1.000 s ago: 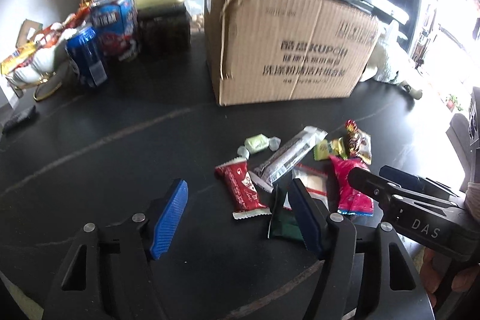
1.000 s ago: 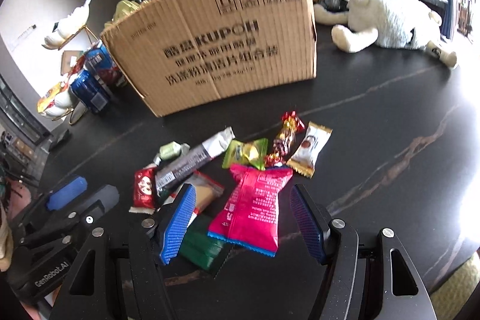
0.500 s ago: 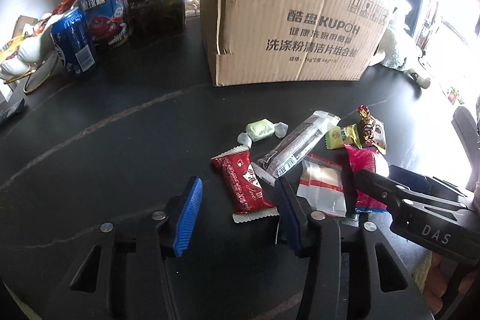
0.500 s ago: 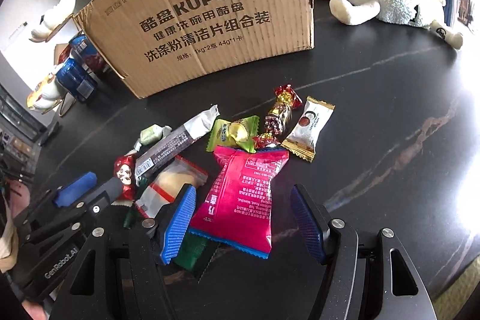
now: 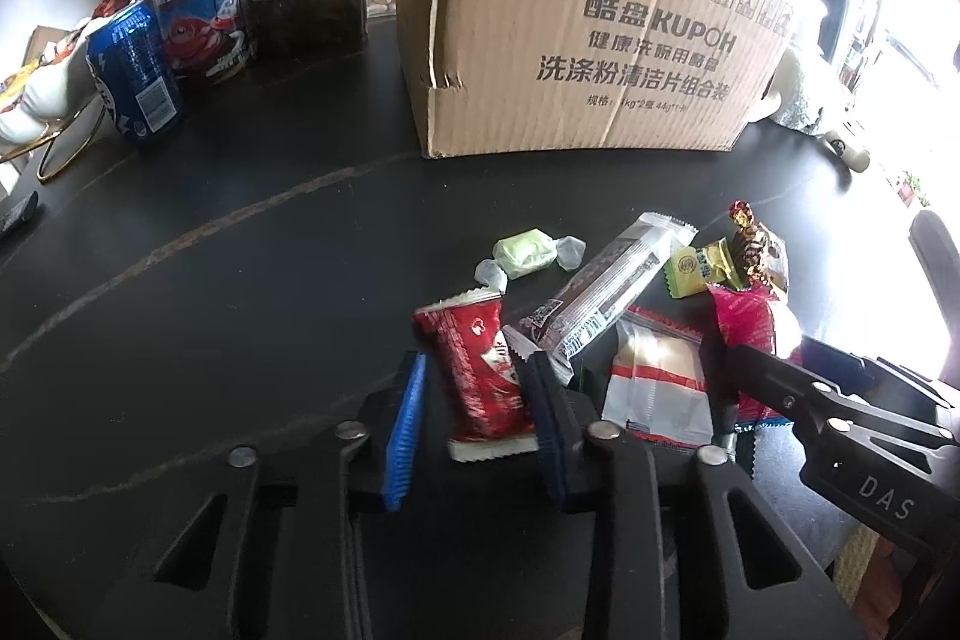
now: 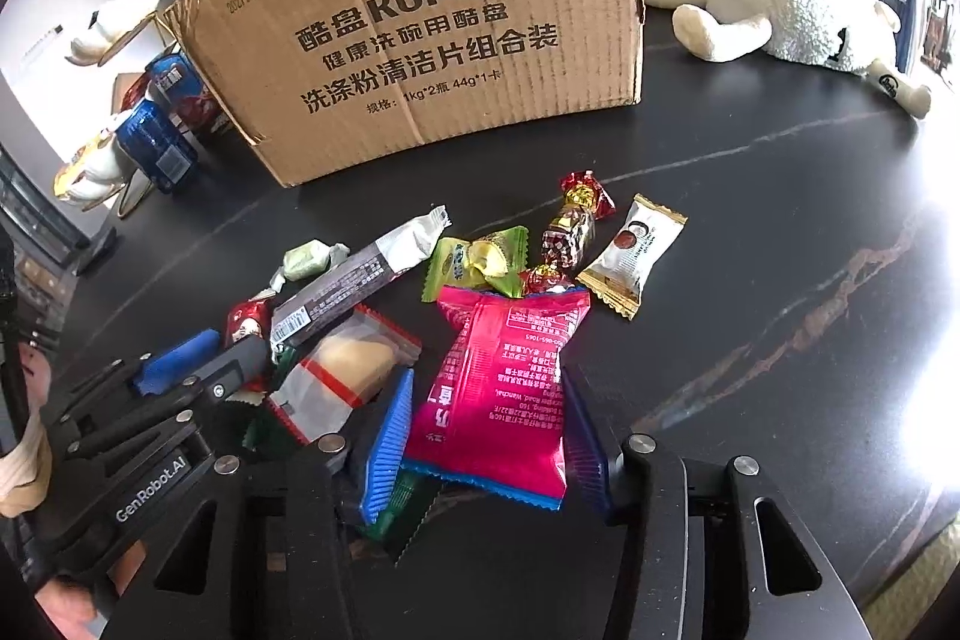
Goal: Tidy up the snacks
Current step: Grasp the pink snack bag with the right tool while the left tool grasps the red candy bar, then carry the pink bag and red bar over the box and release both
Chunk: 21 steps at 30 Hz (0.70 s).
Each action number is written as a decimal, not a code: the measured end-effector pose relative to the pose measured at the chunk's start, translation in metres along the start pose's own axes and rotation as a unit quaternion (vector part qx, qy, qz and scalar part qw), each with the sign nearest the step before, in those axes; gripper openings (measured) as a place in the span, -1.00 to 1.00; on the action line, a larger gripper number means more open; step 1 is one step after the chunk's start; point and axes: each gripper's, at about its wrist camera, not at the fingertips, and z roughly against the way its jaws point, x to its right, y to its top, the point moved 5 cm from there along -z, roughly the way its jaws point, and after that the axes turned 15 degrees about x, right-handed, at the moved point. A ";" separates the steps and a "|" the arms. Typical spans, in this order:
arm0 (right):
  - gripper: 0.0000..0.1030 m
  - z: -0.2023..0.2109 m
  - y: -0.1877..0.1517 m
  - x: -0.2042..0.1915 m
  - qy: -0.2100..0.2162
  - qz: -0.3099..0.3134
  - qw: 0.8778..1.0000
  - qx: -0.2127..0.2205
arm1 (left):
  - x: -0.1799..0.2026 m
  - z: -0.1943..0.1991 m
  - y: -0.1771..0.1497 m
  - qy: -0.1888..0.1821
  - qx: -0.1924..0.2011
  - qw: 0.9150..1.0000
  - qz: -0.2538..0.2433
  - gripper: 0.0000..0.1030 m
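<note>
Several wrapped snacks lie in a loose pile on the black table in front of a cardboard box (image 5: pixel 588 34). My left gripper (image 5: pixel 477 418) is open, its blue pads on either side of a red snack packet (image 5: pixel 480 370); a small gap shows on each side. My right gripper (image 6: pixel 489 436) is open around the near end of a pink snack bag (image 6: pixel 504 388), pads close to its edges. A long grey bar (image 6: pixel 354 280), a clear packet with red stripes (image 6: pixel 336 376), a dark green packet (image 6: pixel 402 508) and small candies (image 6: pixel 570 232) lie around them.
A blue can (image 5: pixel 135 76), a blue and red snack carton (image 5: pixel 201 10), a dark jar (image 5: pixel 309 7) and white dishes on gold stands (image 5: pixel 36 112) stand at the back left. A white plush toy (image 6: pixel 792 10) lies at the back right. The table (image 6: pixel 750 250) has bare room to the right.
Both grippers moved forward and down onto the pile. The left jaws narrowed around the red packet. The right jaws narrowed around the pink bag.
</note>
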 end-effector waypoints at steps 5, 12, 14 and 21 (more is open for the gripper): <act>-0.17 0.001 0.001 0.000 0.000 0.004 1.000 0.004 | 0.000 0.000 -0.001 0.001 0.003 1.000 0.000 -0.55; -0.25 0.010 0.004 0.003 0.005 -0.004 1.000 0.019 | 0.001 0.013 0.003 0.008 0.027 1.000 -0.004 -0.56; -0.25 0.014 0.006 0.004 0.006 -0.007 1.000 0.026 | 0.003 0.018 0.005 0.007 0.035 0.999 -0.005 -0.56; -0.25 0.026 0.016 0.000 0.020 -0.003 0.998 0.055 | 0.006 0.029 0.012 -0.002 0.049 0.999 -0.003 -0.56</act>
